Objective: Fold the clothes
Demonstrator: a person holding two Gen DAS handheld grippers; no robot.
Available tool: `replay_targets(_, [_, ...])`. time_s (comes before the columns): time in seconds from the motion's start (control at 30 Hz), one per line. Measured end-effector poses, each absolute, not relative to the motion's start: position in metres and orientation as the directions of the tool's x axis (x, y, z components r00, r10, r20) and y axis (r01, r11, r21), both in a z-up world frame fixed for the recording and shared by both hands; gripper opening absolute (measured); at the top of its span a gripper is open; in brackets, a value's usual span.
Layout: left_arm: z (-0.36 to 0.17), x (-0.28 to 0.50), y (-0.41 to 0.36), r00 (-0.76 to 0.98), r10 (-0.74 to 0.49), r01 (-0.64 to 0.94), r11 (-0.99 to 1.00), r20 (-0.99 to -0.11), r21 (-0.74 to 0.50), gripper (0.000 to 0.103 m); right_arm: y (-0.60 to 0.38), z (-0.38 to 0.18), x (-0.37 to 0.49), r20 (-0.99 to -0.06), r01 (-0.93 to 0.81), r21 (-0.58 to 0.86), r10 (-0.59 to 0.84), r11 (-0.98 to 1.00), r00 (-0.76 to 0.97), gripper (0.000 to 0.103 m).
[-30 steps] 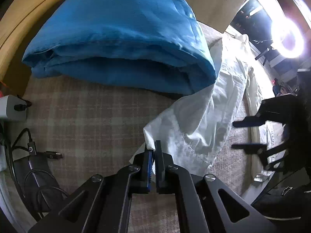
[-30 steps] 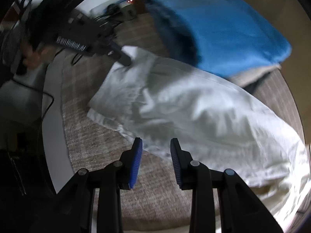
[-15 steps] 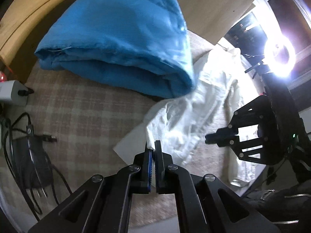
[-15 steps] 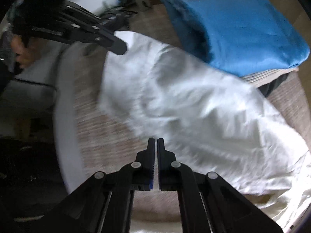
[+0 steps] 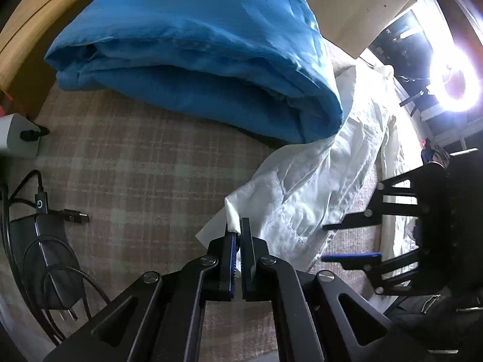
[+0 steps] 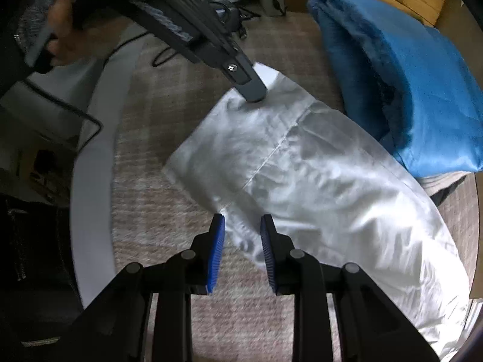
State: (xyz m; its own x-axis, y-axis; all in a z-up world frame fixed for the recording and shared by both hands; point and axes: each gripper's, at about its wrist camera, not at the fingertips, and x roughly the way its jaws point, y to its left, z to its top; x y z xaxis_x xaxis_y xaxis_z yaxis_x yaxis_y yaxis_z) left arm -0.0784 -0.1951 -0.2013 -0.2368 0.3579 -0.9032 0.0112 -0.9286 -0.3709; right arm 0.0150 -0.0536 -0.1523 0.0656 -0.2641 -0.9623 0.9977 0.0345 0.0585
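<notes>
Two grippers: left gripper (image 5: 237, 232) pinches white garment (image 6: 317, 175) corner; right gripper (image 6: 242, 226) opening astride near hem.

Bare plaid bed surface (image 5: 145, 163) lies open at centre. Blue folded bedding (image 5: 193, 51) blocks the far side; cables (image 5: 45, 241) clutter the left edge.

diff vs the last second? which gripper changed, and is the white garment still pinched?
The right gripper snapped shut half a second ago, apparently on nothing, and its jaws are now opening again, straddling the near edge of the white garment without pressing on it. The garment looks slightly flatter near its corner. Unchanged: the left gripper stays shut on the garment's corner, and the blue folded bedding has not moved.
</notes>
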Motion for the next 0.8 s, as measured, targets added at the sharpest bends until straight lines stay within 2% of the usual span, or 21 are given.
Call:
replay_targets(0.1, [-0.201, -0.077, -0.196, -0.238, 0.360, 0.010, -0.928, -0.902, -0.372, 0.001, -0.056, -0.152, 0.006, -0.960, 0.995, 0.094, -0.263, 0.014, 0.094, 0.022])
replay_targets(0.17, [-0.198, -0.072, -0.199, -0.238, 0.358, 0.009, -0.929, -0.903, -0.371, 0.001, -0.058, -0.152, 0.001, -0.959, 0.993, 0.117, -0.262, 0.001, 0.113, 0.006])
replay_targets(0.2, [-0.197, -0.071, -0.201, -0.239, 0.359, 0.009, -0.928, -0.902, -0.372, 0.001, -0.058, -0.150, 0.000, -0.959, 0.992, 0.123, -0.258, 0.000, 0.118, 0.003])
replay_targets(0.47, [-0.185, -0.060, -0.199, -0.240, 0.367, -0.014, -0.927, -0.899, -0.375, 0.001, -0.051, -0.120, -0.002, -0.944, 0.977, 0.211, -0.249, 0.039, 0.214, 0.003])
replay_targets(0.6, [-0.204, -0.060, -0.196, -0.196, 0.335, -0.009, -0.940, -0.922, -0.340, 0.003, -0.057, -0.133, 0.000, -0.950, 0.976, 0.219, -0.223, 0.021, 0.218, 0.003])
replay_targets(0.77, [-0.198, -0.061, -0.198, -0.197, 0.260, -0.018, -0.965, -0.945, -0.262, 0.036, -0.062, -0.138, -0.003, -0.954, 0.973, 0.229, -0.196, 0.010, 0.226, 0.004])
replay_targets(0.8, [-0.193, -0.060, -0.198, -0.206, 0.242, -0.027, -0.970, -0.948, -0.241, 0.039, -0.062, -0.137, -0.003, -0.954, 0.972, 0.233, -0.188, 0.015, 0.232, 0.004])
